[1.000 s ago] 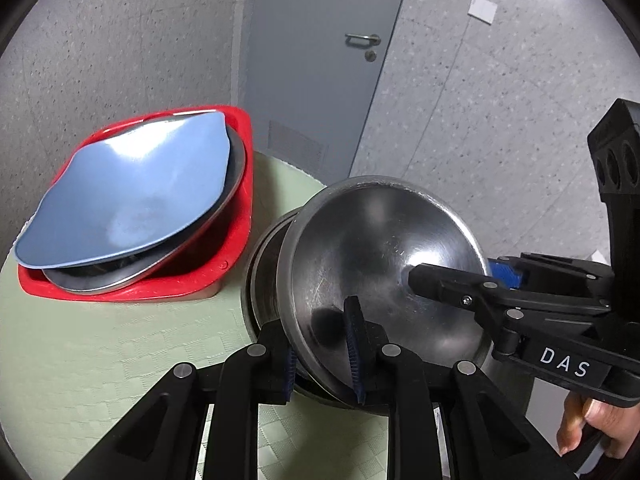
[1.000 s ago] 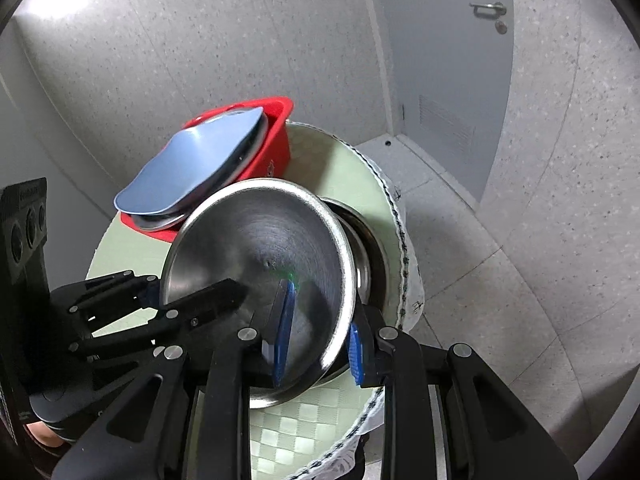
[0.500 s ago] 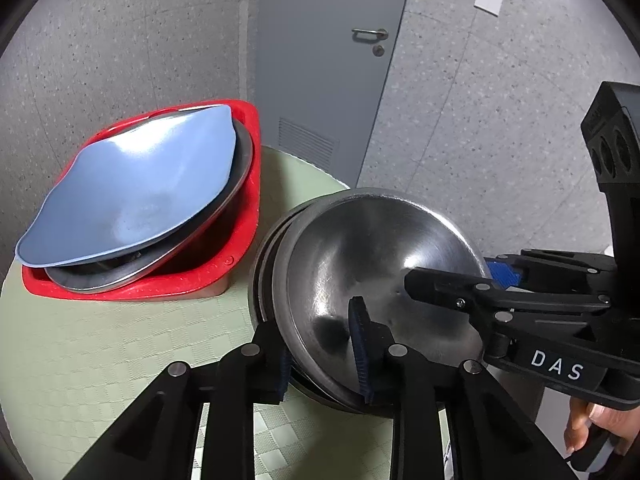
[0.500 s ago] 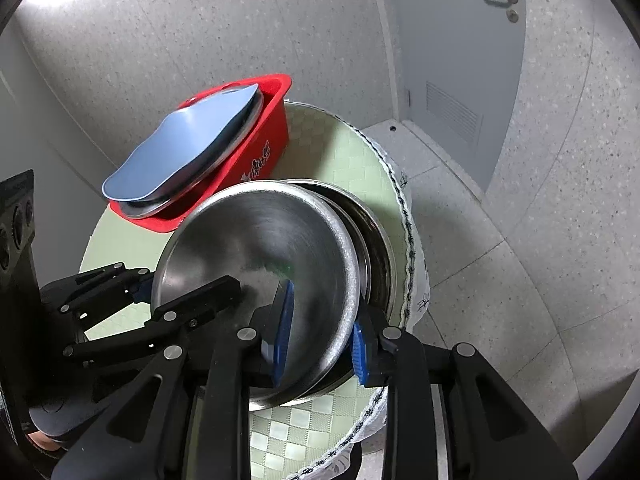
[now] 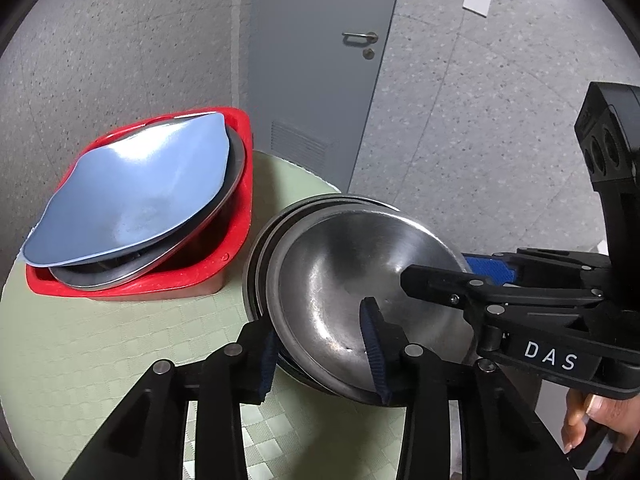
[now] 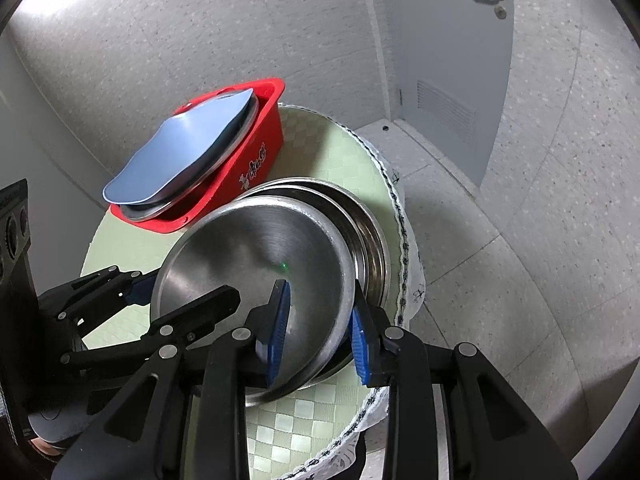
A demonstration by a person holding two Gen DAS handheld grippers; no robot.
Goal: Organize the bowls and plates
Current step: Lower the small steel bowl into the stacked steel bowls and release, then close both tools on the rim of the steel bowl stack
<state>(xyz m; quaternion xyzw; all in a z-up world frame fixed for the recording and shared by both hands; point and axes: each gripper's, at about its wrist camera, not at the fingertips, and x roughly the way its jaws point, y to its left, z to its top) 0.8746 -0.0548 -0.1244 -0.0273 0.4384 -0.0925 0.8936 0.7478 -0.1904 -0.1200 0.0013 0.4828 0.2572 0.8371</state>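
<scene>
A steel bowl (image 5: 360, 276) (image 6: 256, 256) rests in a stack of steel bowls (image 5: 260, 256) (image 6: 372, 240) on the round table. My left gripper (image 5: 320, 350) straddles the bowl's near rim with its jaws spread. My right gripper (image 6: 318, 332) straddles the opposite rim, also spread, and shows in the left wrist view (image 5: 460, 276). A red tub (image 5: 236, 252) (image 6: 256, 156) behind holds tilted steel plates topped by a blue plate (image 5: 132, 196) (image 6: 184, 152).
The table has a pale green checked cloth (image 5: 80, 360) (image 6: 312, 428) with a lace edge (image 6: 404, 240). Grey speckled walls and a grey door (image 5: 320, 60) stand behind; the floor drops away past the table's right edge.
The steel bowl has come down from a tilted, lifted pose to rest in the stack. Both grippers' jaws have widened around its rim.
</scene>
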